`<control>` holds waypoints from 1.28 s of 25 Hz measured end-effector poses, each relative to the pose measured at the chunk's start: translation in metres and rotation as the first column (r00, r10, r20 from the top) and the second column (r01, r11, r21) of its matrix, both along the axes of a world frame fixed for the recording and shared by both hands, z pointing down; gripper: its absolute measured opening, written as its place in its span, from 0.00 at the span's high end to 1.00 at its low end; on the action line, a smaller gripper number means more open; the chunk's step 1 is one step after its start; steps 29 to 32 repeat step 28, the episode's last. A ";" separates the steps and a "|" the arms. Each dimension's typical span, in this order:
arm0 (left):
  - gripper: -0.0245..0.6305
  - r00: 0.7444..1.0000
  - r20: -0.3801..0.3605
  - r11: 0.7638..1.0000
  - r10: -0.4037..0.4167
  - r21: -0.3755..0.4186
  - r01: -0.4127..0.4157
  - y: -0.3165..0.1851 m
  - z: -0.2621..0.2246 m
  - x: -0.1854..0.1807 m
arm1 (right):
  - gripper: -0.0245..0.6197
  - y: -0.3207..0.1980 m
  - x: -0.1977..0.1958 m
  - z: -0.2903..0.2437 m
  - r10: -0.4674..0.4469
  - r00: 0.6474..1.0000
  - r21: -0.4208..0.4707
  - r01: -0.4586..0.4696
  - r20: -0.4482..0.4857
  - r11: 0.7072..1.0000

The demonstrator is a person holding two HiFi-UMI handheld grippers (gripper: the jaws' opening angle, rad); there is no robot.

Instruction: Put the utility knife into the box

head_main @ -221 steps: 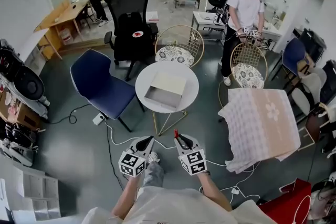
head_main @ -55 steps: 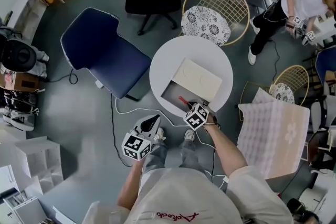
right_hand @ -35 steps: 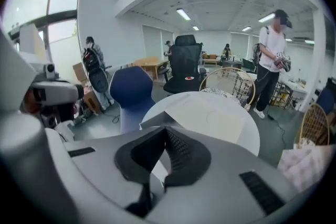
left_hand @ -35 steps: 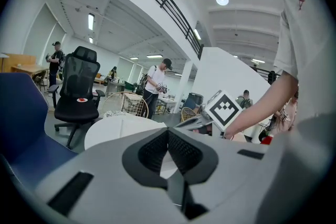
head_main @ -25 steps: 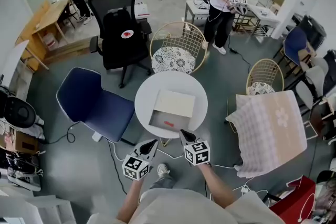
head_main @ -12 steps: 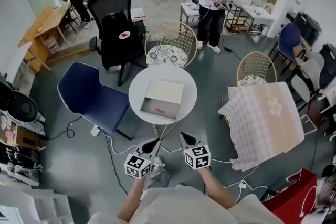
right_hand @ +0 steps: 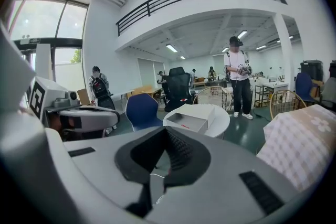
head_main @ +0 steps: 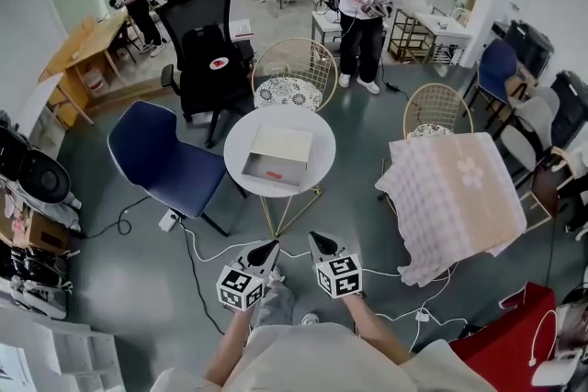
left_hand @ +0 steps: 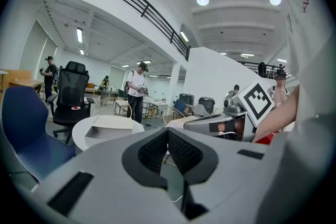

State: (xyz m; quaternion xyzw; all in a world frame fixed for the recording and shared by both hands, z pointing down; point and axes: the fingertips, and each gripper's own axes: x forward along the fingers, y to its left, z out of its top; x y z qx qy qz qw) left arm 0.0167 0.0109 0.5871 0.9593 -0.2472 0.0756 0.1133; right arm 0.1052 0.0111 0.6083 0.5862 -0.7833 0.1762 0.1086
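Both tools are doing nothing right now. The left gripper (head_main: 269,247) has its jaws closed together with nothing between the pads, and the right gripper (head_main: 313,239) is the same: pinched closed, empty. They hang side by side, low and close to the person's body, well short of the round table (head_main: 241,142), on its near side, with their tips aimed roughly toward it.

The box (head_main: 284,143) sits on that table with its tray open on the side toward the person. The utility knife (head_main: 273,173) shows as a small red sliver lying inside the tray, well apart from both grippers. From the right gripper view you can also just make out the red bit in the tray.

So to me the putting-in step looks done. If anything's left, it's maybe sliding the tray closed, which would mean stepping up to the table again and nudging the front edge squarely so the box doesn't skate across the top.
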 end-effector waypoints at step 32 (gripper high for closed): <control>0.95 1.000 0.000 0.998 0.029 0.049 -0.029 0.063 -0.004 0.002 | 0.94 0.060 -0.015 -0.013 -0.014 0.999 0.057 0.017 -0.039 0.998</control>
